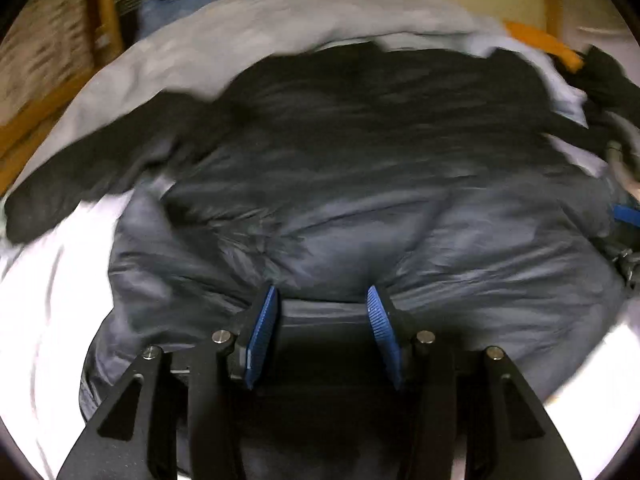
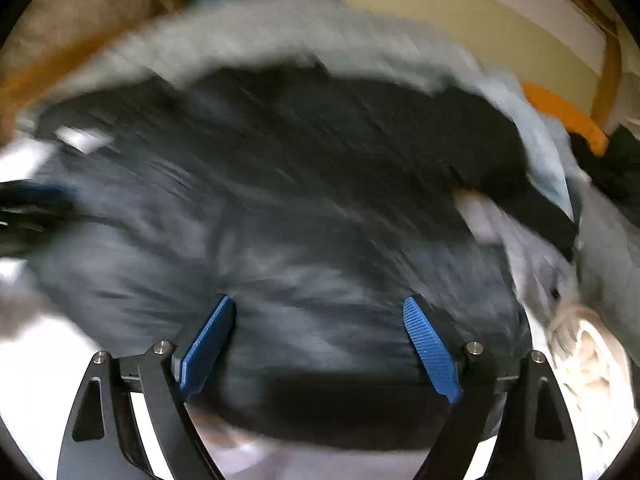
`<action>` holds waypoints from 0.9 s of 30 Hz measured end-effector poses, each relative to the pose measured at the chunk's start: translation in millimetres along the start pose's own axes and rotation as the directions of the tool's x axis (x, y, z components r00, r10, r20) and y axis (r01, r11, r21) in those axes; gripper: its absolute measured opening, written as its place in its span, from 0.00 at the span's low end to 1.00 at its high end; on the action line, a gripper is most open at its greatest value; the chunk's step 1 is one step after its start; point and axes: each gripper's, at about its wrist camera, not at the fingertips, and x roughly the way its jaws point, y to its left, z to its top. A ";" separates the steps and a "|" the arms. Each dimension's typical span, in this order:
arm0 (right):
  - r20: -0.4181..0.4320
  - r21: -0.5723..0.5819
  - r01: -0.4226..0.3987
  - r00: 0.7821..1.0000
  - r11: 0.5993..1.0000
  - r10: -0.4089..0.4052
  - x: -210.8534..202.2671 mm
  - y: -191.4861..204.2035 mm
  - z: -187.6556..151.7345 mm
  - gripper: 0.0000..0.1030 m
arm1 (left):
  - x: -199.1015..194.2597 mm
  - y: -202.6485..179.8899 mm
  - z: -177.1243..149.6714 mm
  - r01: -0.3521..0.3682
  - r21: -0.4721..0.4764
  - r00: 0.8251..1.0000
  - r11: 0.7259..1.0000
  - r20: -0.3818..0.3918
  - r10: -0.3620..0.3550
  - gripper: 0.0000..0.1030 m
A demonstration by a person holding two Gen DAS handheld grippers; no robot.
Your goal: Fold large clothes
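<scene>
A dark grey garment [image 1: 360, 208] is spread over pale bedding [image 1: 240, 40]. The left gripper [image 1: 322, 298] is held half open and the right gripper [image 2: 318, 308] wide open, nothing gripped.

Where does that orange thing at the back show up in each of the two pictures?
Left wrist view: the orange strap sits at the upper right, beyond the dark jacket.
Right wrist view: the orange strap sits at the right edge, above the middle, past the jacket.
Shared landmark: the pale grey sheet bordering the jacket's far edge.
</scene>
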 end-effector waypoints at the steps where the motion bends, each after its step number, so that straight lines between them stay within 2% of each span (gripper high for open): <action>1: -0.028 0.071 0.058 0.998 0.996 -0.056 17.0 -16.9 -3.7 0.86 | 1.0 8.0 0.2 0.039 -0.037 0.999 0.999 -0.010 -0.040 0.46; 3: -0.043 0.206 -0.011 0.999 0.979 0.020 24.1 -43.9 -9.6 0.86 | -4.6 15.2 0.3 0.021 -0.066 1.000 0.998 0.012 -0.021 0.37; 4: -0.043 0.289 -0.008 0.999 0.957 0.021 24.0 -63.8 -12.4 0.86 | -8.3 20.4 -1.4 -0.002 -0.099 0.999 0.995 0.035 0.005 0.35; 5: -0.044 0.314 0.024 0.999 0.949 -0.011 22.7 -73.2 -14.1 0.86 | -10.7 28.9 -4.7 -0.070 -0.148 0.996 0.987 0.045 0.077 0.36; 6: -0.045 0.330 0.043 0.999 0.943 -0.030 24.5 -83.9 -15.7 0.86 | -15.4 41.7 -6.9 -0.132 -0.223 0.988 0.966 0.048 0.147 0.35; 7: -0.052 0.350 0.012 0.999 0.937 0.006 28.3 -93.8 -17.0 0.86 | -18.4 57.0 -10.0 -0.139 -0.298 0.985 0.944 0.052 0.162 0.36; 9: -0.063 0.369 -0.012 0.997 0.929 0.038 32.8 -101.5 -18.3 0.86 | -21.8 83.4 -15.2 -0.130 -0.374 0.987 0.918 0.038 0.156 0.41; 10: -0.064 0.370 -0.006 0.997 0.929 0.032 33.0 -101.1 -17.5 0.86 | -20.6 93.4 -17.2 -0.159 -0.383 0.984 0.910 0.010 0.176 0.45; 11: -0.055 0.362 0.008 0.998 0.932 0.012 28.6 -99.6 -17.8 0.86 | -18.5 100.1 -18.4 -0.159 -0.398 0.985 0.904 -0.003 0.172 0.52; 12: -0.038 0.354 0.011 0.999 0.935 0.003 24.2 -96.8 -18.5 0.86 | -17.1 107.4 -19.9 -0.123 -0.419 0.991 0.900 -0.010 0.131 0.55; 14: 0.060 0.328 -0.005 0.998 0.945 -0.015 2.7 -94.3 -22.9 0.86 | -14.3 118.6 -19.9 -0.057 -0.430 0.998 0.901 -0.029 0.050 0.57; 16: 0.144 0.284 -0.015 0.989 0.959 -0.027 -20.9 -97.3 -27.1 0.87 | -13.5 120.3 -17.9 0.002 -0.410 0.999 0.912 -0.034 -0.017 0.70; 17: 0.158 0.271 -0.015 0.987 0.963 -0.029 -25.1 -99.6 -26.6 0.89 | -11.0 119.2 -16.9 0.033 -0.388 0.998 0.921 -0.043 -0.054 0.81; 18: 0.162 0.264 -0.023 0.987 0.964 -0.021 -27.6 -104.0 -27.5 0.97 | -8.9 115.7 -17.2 0.075 -0.366 0.994 0.928 -0.052 -0.101 0.92; 19: 0.133 0.264 -0.042 0.991 0.964 0.007 -25.4 -110.1 -30.7 1.00 | -6.6 112.2 -16.6 0.105 -0.348 0.989 0.932 -0.060 -0.134 0.96; 20: 0.099 0.270 -0.054 0.995 0.961 0.028 -19.7 -114.0 -33.1 1.00 | -2.9 109.1 -15.7 0.123 -0.330 0.986 0.936 -0.066 -0.153 1.00; 22: 0.057 0.318 -0.115 0.993 0.941 0.102 -3.1 -122.9 -39.2 1.00 | -4.2 105.3 -16.1 0.115 -0.312 0.989 0.943 -0.056 -0.139 0.99; 23: 0.047 0.340 -0.144 0.990 0.929 0.136 3.3 -125.0 -41.5 1.00 | -5.3 104.2 -16.4 0.127 -0.313 0.988 0.941 -0.044 -0.148 0.98; 24: 0.030 0.360 -0.171 0.985 0.917 0.171 10.9 -126.7 -43.0 1.00 | -7.3 103.7 -16.7 0.146 -0.317 0.987 0.937 -0.023 -0.162 0.79; 25: 0.024 0.392 -0.212 0.975 0.895 0.221 19.2 -131.5 -43.6 0.94 | -9.1 103.3 -16.0 0.159 -0.315 0.986 0.936 -0.004 -0.168 0.55; 26: 0.044 0.406 -0.241 0.969 0.881 0.245 19.7 -134.6 -44.1 0.84 | -12.0 103.7 -17.4 0.149 -0.315 0.988 0.937 0.002 -0.157 0.19; 27: 0.069 0.417 -0.280 0.958 0.865 0.277 18.5 -137.2 -45.0 0.49 | -16.6 106.2 -18.8 0.164 -0.335 0.986 0.928 0.025 -0.166 0.11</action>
